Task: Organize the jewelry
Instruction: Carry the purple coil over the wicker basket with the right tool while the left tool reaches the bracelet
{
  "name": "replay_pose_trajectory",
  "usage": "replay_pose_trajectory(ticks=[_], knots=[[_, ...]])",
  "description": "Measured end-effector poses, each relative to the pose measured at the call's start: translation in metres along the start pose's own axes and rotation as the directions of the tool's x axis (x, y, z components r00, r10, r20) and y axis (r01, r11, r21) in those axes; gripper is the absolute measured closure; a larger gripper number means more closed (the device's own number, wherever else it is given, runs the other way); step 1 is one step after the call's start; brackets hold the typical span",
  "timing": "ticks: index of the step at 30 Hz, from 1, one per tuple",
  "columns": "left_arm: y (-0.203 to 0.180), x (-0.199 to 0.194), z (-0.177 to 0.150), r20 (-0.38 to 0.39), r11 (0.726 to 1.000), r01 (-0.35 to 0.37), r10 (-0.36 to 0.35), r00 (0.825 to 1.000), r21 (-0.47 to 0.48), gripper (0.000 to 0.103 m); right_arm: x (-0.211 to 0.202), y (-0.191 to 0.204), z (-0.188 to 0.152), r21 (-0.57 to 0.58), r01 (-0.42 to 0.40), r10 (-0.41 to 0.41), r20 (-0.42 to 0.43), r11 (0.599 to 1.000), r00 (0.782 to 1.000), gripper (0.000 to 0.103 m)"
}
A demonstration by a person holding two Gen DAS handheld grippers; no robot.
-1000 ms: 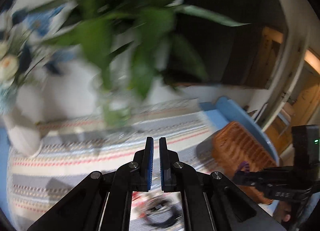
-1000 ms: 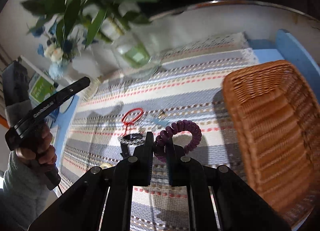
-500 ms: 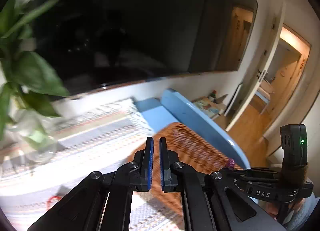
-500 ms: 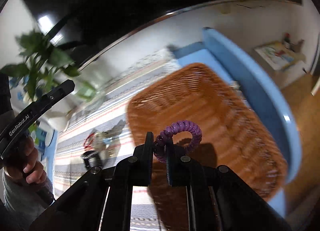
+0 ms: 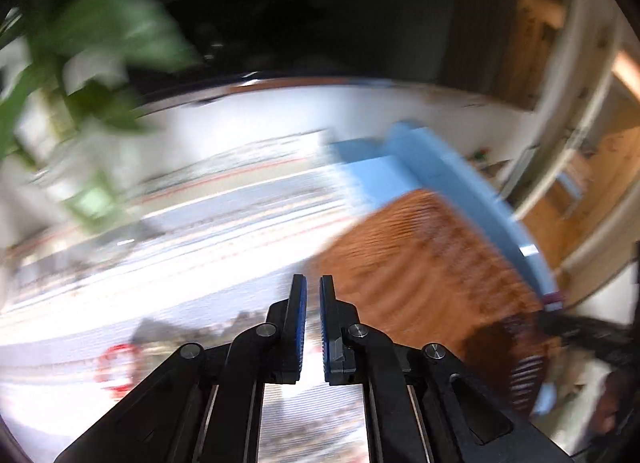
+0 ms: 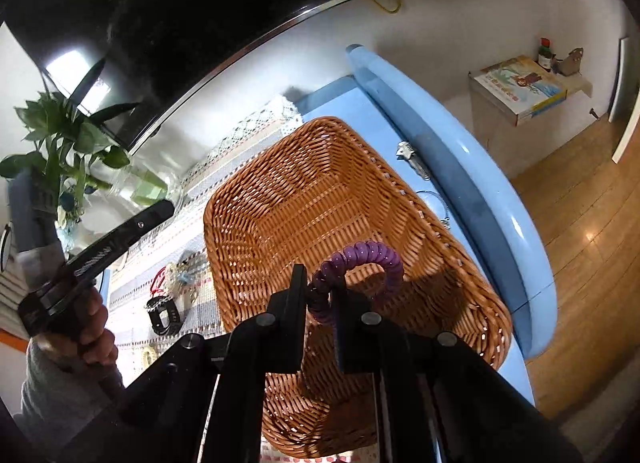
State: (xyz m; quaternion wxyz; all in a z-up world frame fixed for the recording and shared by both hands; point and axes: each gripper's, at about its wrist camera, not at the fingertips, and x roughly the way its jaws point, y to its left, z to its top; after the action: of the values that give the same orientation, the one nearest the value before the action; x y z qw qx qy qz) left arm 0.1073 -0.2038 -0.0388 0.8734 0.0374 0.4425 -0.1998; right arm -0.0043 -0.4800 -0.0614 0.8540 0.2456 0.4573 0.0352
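One purple spiral hair tie (image 6: 358, 263) is pinched at its lower left coil by the right gripper (image 6: 320, 295), whose jaws stand narrow upon it; the loop hangs free above the interior of one wicker basket (image 6: 304, 199), not touching the weave. Judged light, springy and soft, with smooth coils that could slip; a grip across a single coil, as now, appears adequate, and release should let it fall cleanly. The basket looks empty. At its 9 o'clock, on the striped cloth (image 6: 188, 231), lies a small cluster: one red cord loop (image 6: 159, 281), one dark watch (image 6: 164, 315), and pale pieces (image 6: 182, 271) too tangled to count. The left gripper (image 5: 313, 327) holds nothing, jaws nearly together, hovering over the cloth; its view is blurred. One potted plant (image 6: 64, 143) stands at the far left.
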Motion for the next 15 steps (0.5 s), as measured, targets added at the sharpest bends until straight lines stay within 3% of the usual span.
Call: replay_pose_trajectory(ticks=[1,3,4,9,12,15], knots=[[0.012,0.000,-0.002,-0.006,0.999,-0.037,0.037,0.999,-0.002,0.087,0.001,0.002,0.000,-0.004,-0.009,0.009,-0.003,1.000,1.000,0.090],[0.044,0.007,-0.010,-0.034,0.995,-0.094,0.094,0.995,-0.009,0.055,0.003,0.004,0.000,-0.006,-0.025,0.025,-0.009,1.000,1.000,0.090],[0.060,0.014,-0.012,-0.070,0.994,-0.113,0.111,0.991,-0.014,0.052,0.004,0.005,0.000,-0.005,-0.039,0.039,-0.014,0.999,0.999,0.090],[0.102,0.043,-0.030,-0.243,0.993,-0.111,0.095,0.965,-0.050,0.051,0.012,0.015,-0.003,-0.017,-0.068,0.067,-0.039,0.998,0.997,0.089],[0.092,0.054,-0.044,-0.265,0.993,-0.121,0.121,0.956,0.017,0.050,0.015,0.017,-0.005,-0.005,-0.076,0.075,-0.046,0.997,0.996,0.089],[0.080,0.051,-0.049,-0.223,0.989,-0.122,0.137,0.965,0.083,0.049,0.018,0.019,-0.006,0.005,-0.071,0.071,-0.050,0.997,0.996,0.089]])
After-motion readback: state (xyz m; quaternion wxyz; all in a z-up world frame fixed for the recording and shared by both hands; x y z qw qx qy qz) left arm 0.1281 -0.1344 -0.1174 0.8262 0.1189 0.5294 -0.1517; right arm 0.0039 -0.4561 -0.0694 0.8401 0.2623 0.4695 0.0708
